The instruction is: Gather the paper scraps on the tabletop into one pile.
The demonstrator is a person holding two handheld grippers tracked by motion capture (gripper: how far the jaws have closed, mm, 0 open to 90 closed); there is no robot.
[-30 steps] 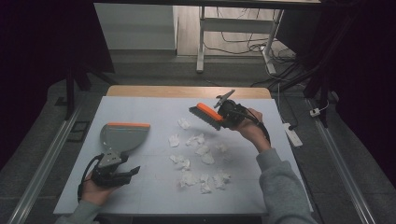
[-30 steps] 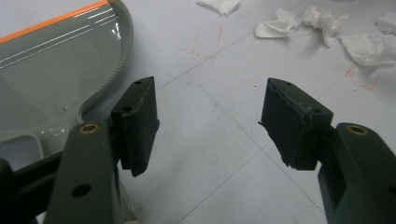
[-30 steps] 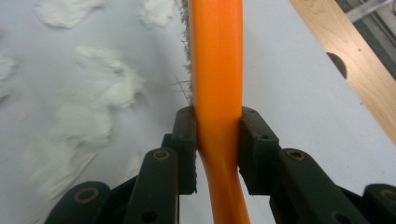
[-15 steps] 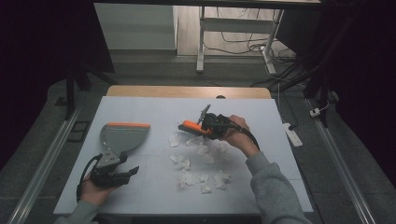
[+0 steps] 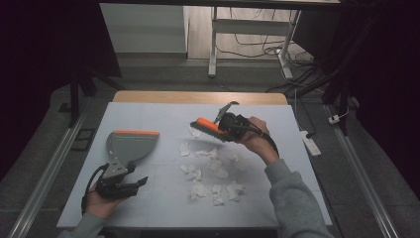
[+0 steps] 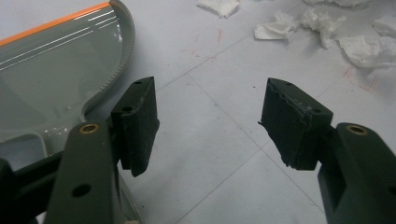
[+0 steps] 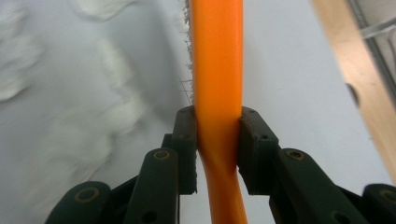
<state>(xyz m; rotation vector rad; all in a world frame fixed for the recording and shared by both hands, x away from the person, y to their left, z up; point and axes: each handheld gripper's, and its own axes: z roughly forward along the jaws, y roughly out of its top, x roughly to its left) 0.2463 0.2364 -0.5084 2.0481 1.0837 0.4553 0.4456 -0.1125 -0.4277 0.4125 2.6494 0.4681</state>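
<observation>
An orange hand brush (image 5: 208, 128) with a dark bristle row hangs just above the table's far middle, and my right gripper (image 5: 225, 126) is shut on its orange handle (image 7: 217, 93). Several crumpled white paper scraps (image 5: 213, 171) lie scattered on the white table (image 5: 158, 198) below and in front of the brush. A grey dustpan (image 5: 130, 145) with an orange lip lies at the left. My left gripper (image 5: 136, 182) rests open at the near left, just behind the dustpan's handle end (image 6: 51, 84), with nothing between its jaws.
The table's wooden far edge (image 5: 198, 96) runs behind the brush. Paper scraps (image 6: 322, 23) lie ahead of the left gripper. Metal rails (image 5: 44, 183) flank the table, and a white power strip (image 5: 308, 141) lies on the floor at the right.
My right gripper has carried the brush leftward and lower, from the far right of the table toward the scraps. The left gripper and dustpan have stayed put.
</observation>
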